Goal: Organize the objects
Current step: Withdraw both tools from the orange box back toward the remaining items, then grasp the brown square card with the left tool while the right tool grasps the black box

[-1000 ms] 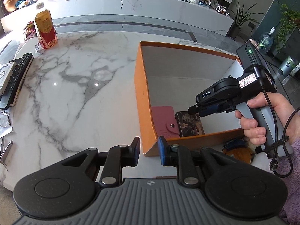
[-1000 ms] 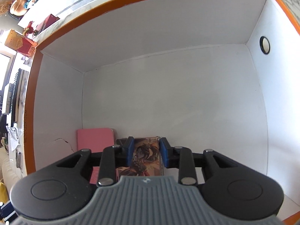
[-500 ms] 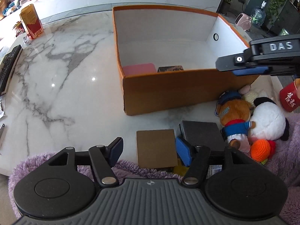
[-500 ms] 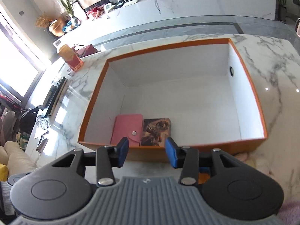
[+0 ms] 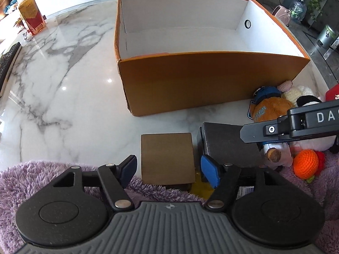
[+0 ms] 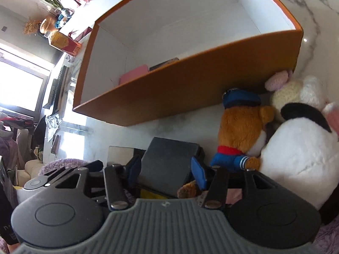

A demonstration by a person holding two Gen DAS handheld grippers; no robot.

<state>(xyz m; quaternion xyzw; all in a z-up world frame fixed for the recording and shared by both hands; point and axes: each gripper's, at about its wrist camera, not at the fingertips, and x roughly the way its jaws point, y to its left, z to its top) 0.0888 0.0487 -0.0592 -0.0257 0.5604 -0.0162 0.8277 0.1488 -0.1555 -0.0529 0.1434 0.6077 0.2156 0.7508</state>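
left gripper (image 5: pixel 168 170): opening, astride brown box (image 5: pixel 167 157) | right gripper (image 6: pixel 166 170): opening, astride black box (image 6: pixel 169 163), base hidden

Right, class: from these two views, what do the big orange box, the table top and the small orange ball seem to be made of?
Big orange box: likely cardboard, matte orange outside, white inside; thin walls, folded corner seams.
Table top: looks like polished marble or a stone imitation; grey veins, bright light reflections.
Small orange ball: apparently crocheted yarn; regular stitch texture, dull surface.
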